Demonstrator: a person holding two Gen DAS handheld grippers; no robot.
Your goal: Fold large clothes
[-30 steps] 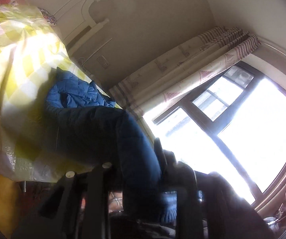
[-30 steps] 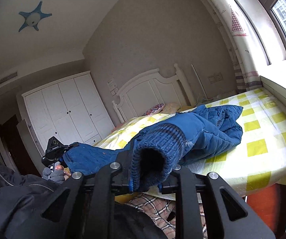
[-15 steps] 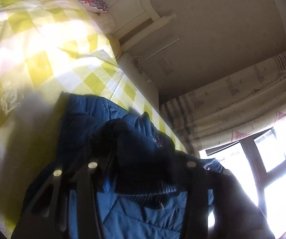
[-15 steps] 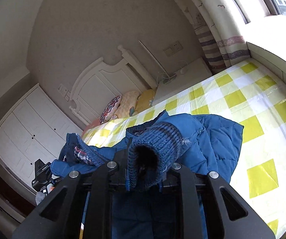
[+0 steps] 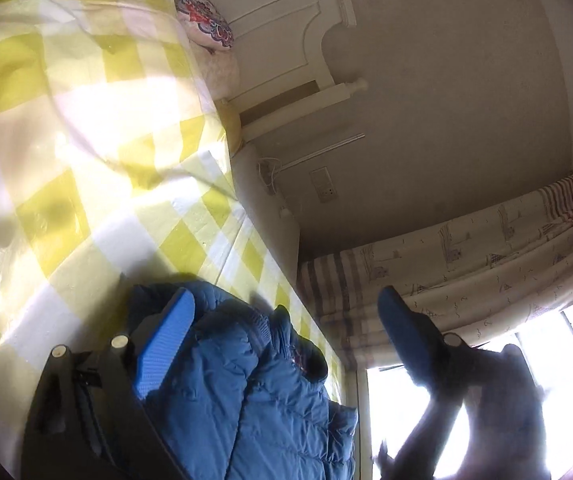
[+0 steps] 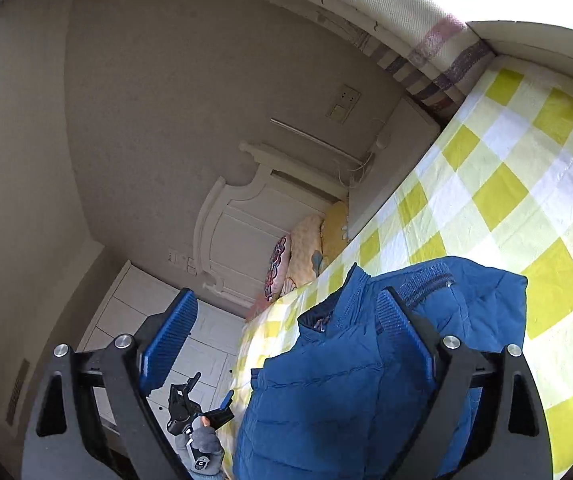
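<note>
Both tongs, left tongs (image 5: 286, 320) and right tongs (image 6: 286, 328), are opening with nothing clamped, letting go above the blue jacket (image 6: 346, 380) lying on the checked bed (image 6: 506, 184). A fold seems just laid; next likely needs a fresh grip on an edge.

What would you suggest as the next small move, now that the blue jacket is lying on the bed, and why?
Probably draw both grippers back clear of the blue jacket. The left gripper and right gripper are both opening with no cloth pinched, and the jacket lies bunched on the checked bedspread. Backing off would show the whole garment, so the next edge to grasp can be chosen.
</note>
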